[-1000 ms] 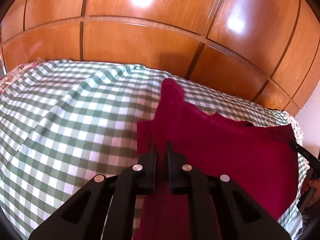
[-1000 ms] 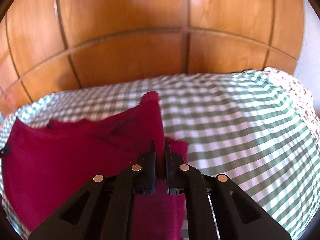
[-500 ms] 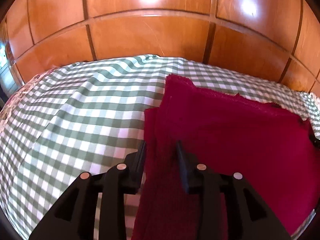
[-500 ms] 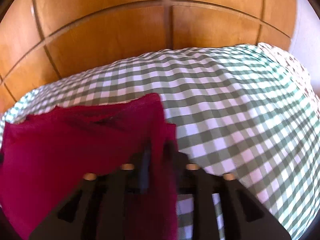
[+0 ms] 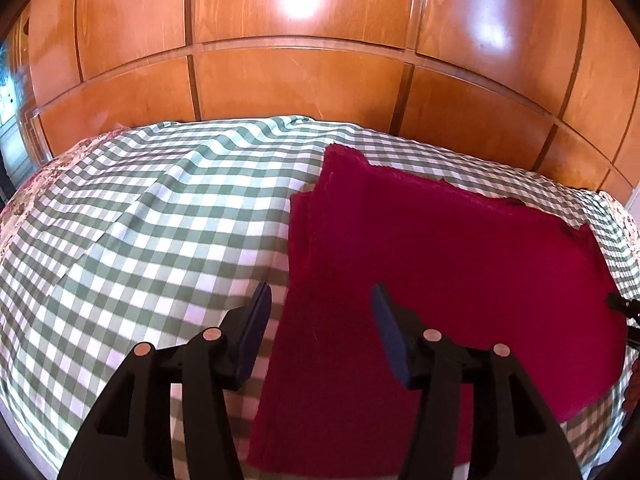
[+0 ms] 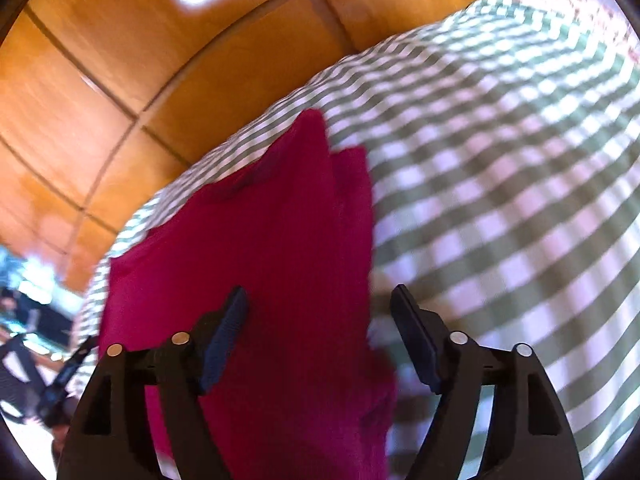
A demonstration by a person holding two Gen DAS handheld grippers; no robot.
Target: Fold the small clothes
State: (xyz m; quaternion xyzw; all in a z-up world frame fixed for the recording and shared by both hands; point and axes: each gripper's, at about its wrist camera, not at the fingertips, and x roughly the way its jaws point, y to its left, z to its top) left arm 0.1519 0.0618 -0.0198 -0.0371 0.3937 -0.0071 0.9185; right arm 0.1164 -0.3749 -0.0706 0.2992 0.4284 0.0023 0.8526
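Observation:
A dark red knitted garment [image 5: 432, 280] lies folded flat on the green and white checked cloth [image 5: 160, 216]. My left gripper [image 5: 320, 308] is open and empty, its jaws spread just above the garment's left edge. In the right wrist view the same garment [image 6: 272, 248] lies under my right gripper [image 6: 320, 312], which is open and empty over the garment's right edge. That view is tilted and blurred.
Glossy wooden panels [image 5: 304, 80] rise close behind the checked surface. A floral cloth edge [image 5: 24, 200] shows at the far left. The tip of the other gripper [image 5: 624, 304] shows at the garment's right edge.
Both grippers were shut on the garment's near edges, then opened and let it drop flat. The right gripper has tilted and swung.

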